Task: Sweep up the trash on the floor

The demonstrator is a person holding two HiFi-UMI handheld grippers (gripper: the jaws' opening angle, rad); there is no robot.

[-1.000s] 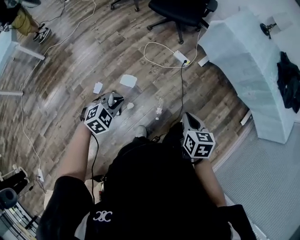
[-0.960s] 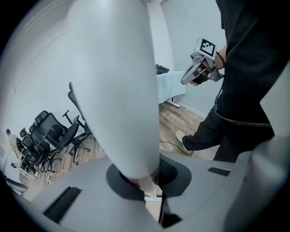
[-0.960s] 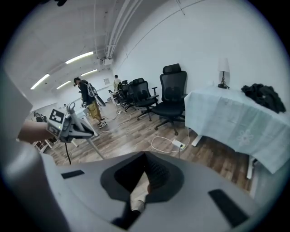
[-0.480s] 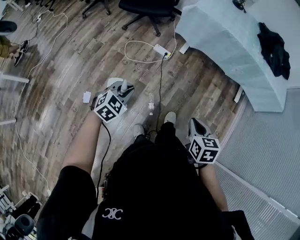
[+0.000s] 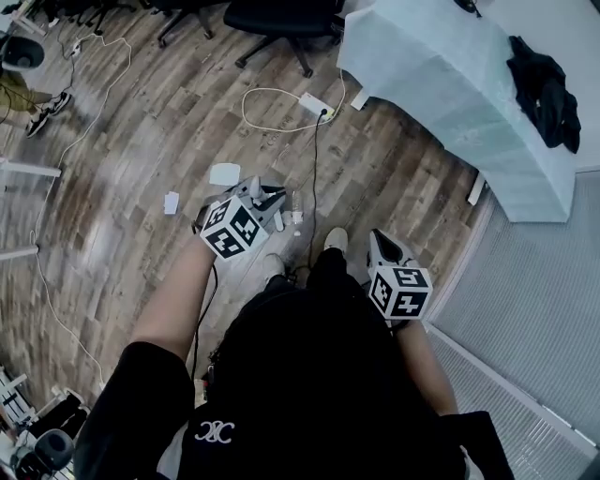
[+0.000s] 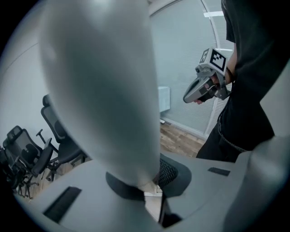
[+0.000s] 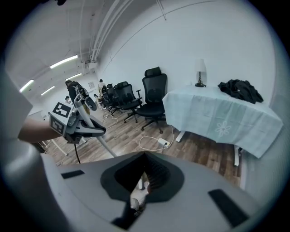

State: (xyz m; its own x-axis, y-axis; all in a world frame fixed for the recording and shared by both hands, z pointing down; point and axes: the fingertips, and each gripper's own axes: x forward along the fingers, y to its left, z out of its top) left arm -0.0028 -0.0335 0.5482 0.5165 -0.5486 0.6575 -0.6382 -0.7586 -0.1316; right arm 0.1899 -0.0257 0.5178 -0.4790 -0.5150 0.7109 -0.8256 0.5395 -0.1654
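My left gripper is shut on a grey pole, held in front of my body. The right gripper view shows the same pole slanting down to the floor below the left gripper. Two white paper scraps lie on the wooden floor to the left of it. A small clear bottle lies just right of it. My right gripper hangs at my right side with its jaws together and nothing in them; it also shows in the left gripper view.
A white power strip with looped cable lies ahead. A table under a pale blue cloth carries a black garment. A black office chair stands at the top. My shoes are below the bottle. Another person's foot shows far left.
My left gripper has swung to the right with the pole, from over the paper scraps to beside the bottle. The view has shifted along the floor. The right gripper has hardly moved.
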